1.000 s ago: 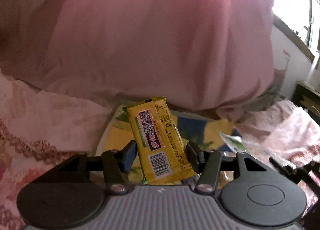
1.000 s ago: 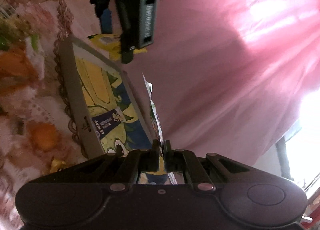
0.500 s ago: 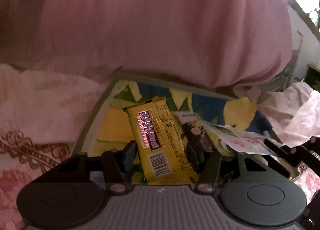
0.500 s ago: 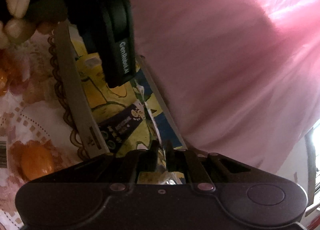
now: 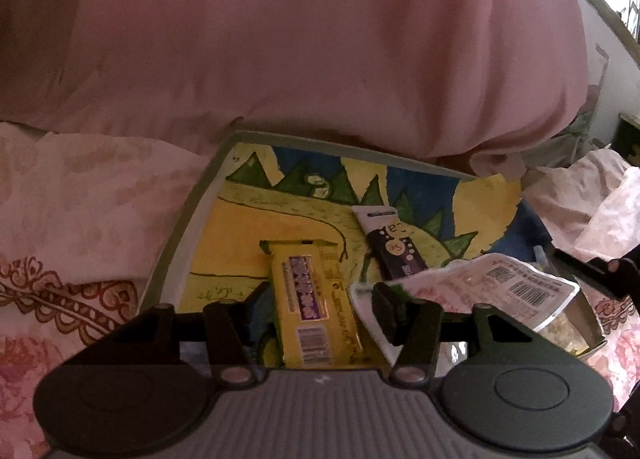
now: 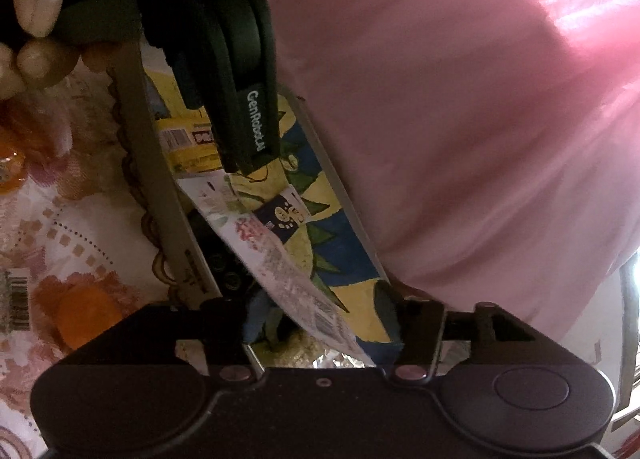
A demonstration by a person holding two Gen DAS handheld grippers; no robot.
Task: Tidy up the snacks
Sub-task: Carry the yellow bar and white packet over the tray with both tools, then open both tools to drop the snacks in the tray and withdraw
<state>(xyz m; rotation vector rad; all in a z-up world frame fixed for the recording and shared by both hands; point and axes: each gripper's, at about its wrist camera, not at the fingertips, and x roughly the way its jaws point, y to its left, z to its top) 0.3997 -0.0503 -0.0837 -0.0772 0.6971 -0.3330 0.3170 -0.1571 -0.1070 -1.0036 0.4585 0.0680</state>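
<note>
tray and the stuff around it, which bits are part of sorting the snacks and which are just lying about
Part of the job:
- tray
- yellow snack bar
- dark sachet
- white snack packet
- left gripper
- right gripper

Just lying about:
- pink fabric
- patterned cloth
- orange item

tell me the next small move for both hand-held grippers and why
Probably back both away: the left hand-held gripper and right hand-held gripper stand open, with the yellow snack bar and white packet lying in the tray.

Yellow snack bar [image 5: 310,301], dark packet [image 5: 390,247], white pouch [image 5: 496,291] in tray [image 5: 176,247]
</note>
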